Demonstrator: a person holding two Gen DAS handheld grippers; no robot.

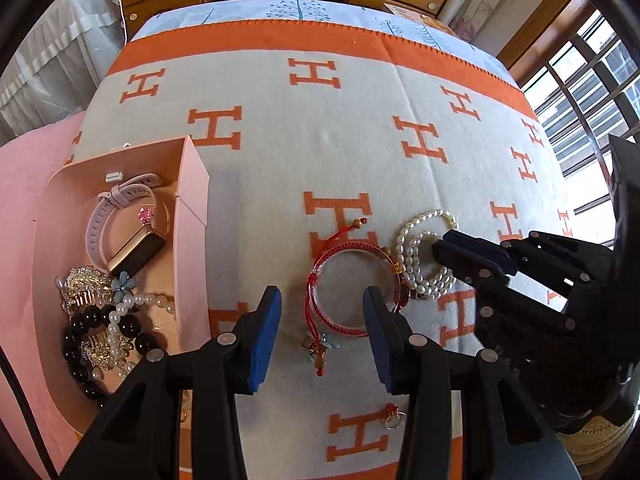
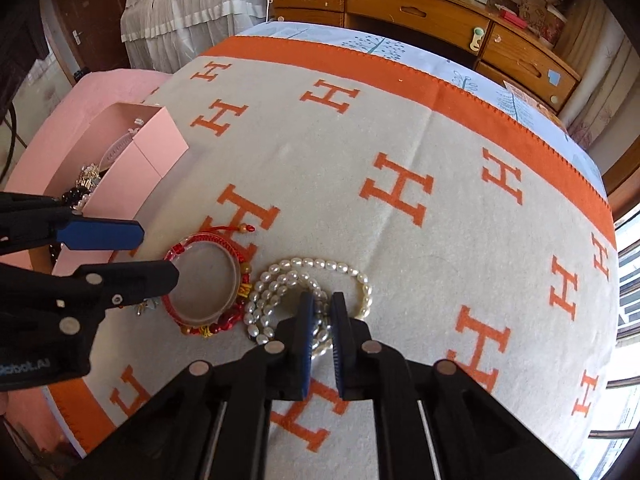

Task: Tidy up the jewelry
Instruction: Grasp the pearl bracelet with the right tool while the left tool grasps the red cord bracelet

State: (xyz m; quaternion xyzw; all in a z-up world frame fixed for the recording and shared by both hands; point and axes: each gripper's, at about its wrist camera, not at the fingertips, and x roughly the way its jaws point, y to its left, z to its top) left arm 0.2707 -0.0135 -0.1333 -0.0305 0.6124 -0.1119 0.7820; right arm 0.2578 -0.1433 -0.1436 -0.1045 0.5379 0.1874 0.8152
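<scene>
1. Right gripper (image 2: 320, 316) was closed nearly all the way on the white multi-strand pearl bracelet (image 2: 308, 288), pinching a bunch of its strands between the blue pads; my left gripper (image 1: 322, 312) stood wide open with nothing in it, poised over the red woven cord bracelet with a clear bangle inside it (image 1: 348, 284).
2. Both pieces lay touching each other on the blanket, to the right of the pale pink open cardboard box (image 1: 192, 216), which already held a pink-strapped smartwatch (image 1: 124, 224), black bead bracelet (image 1: 100, 344) and gilt hair combs (image 1: 84, 288).
3. I judged the main risk to be snagging: the pearl strands sat against the red bracelet's charms, so lifting could drag that piece along.
4. Only some strands looked pinched, so I thought the rest might sag, slip free, or catch on the box wall on the way in.
5. A small silver ring with a red bead (image 1: 394, 416) lay close to my left gripper and could easily have been knocked aside.
6. Beneath everything was a soft cream blanket with orange H motifs and an orange border (image 2: 400, 140), spread on a bed; fuzzy fabric can catch clasps.
7. Beyond stood a wooden drawer unit (image 2: 420, 12), white curtains, and a barred window at the right.
</scene>
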